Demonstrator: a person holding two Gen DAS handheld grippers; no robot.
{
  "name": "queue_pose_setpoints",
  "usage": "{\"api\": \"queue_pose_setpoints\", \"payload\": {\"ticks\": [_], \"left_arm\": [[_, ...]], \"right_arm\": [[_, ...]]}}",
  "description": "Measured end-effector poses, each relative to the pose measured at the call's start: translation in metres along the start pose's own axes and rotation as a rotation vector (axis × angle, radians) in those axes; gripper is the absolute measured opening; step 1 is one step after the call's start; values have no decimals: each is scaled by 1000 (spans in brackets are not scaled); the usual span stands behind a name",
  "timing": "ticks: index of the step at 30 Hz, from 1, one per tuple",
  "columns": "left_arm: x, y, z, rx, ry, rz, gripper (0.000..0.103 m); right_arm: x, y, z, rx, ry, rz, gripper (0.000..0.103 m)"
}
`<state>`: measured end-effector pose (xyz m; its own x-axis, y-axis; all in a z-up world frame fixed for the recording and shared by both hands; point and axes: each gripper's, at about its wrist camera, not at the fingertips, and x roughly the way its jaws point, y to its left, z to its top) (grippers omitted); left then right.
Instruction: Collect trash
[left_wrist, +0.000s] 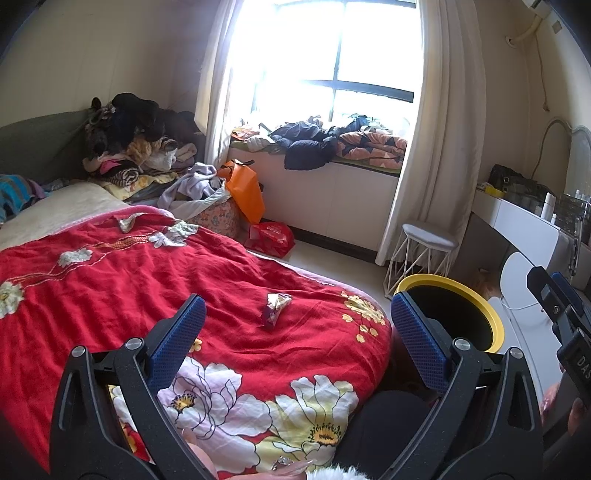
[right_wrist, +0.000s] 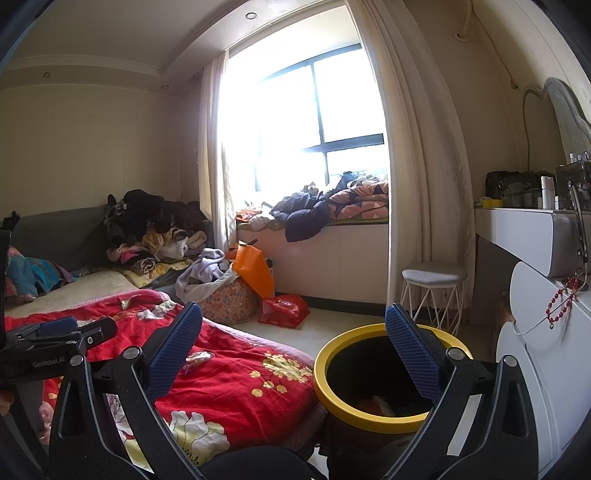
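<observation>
A crumpled purple and silver wrapper (left_wrist: 275, 308) lies on the red flowered bedspread (left_wrist: 110, 288), just ahead of my open left gripper (left_wrist: 297, 314), between its blue pads and slightly left of centre. A second silvery wrapper (left_wrist: 127, 222) rests farther up the bed. My right gripper (right_wrist: 293, 314) is open and empty, hovering by the black bin with a yellow rim (right_wrist: 325, 369); its right pad overlaps the bin mouth. Some scraps (right_wrist: 376, 402) lie inside the bin. The near wrapper (right_wrist: 197, 358) shows beside the right gripper's left pad.
The bin (left_wrist: 493, 314) stands on the floor at the bed's corner. Behind it is a white wire stool (right_wrist: 432, 291); a white dresser (right_wrist: 535, 332) is to the right. An orange bag (left_wrist: 243, 188), a red bag (left_wrist: 271, 236) and clothes piles crowd the far floor.
</observation>
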<state>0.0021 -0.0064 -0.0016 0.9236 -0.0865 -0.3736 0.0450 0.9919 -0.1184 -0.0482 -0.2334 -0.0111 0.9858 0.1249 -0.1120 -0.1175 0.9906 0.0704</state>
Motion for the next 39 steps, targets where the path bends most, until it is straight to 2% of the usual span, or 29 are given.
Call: {"api": "queue_pose_setpoints", "payload": {"ticks": [20,29,31,33,35,36,39], "left_arm": [[0,0,0,-3,6,0,92],[10,16,-10,-62,90,21,92],[11,29,-11,-103,115,29,92],[4,53,-13,-154,127,74,92],[-7,81,-14,-201,129,125,92],[-15,98,-14,-225,128,166,92],[-48,162,-26,-325,139,344,92]], "right_arm": [[-1,-1,0,5,2,0,97],[5,4,5,14,27,25,97],[16,16,14,20,71,88,97],[29,36,23,6,117,162,97],[46,76,36,-27,195,306,97],[53,94,41,-43,225,360,97],[81,186,41,-156,404,540,97]]}}
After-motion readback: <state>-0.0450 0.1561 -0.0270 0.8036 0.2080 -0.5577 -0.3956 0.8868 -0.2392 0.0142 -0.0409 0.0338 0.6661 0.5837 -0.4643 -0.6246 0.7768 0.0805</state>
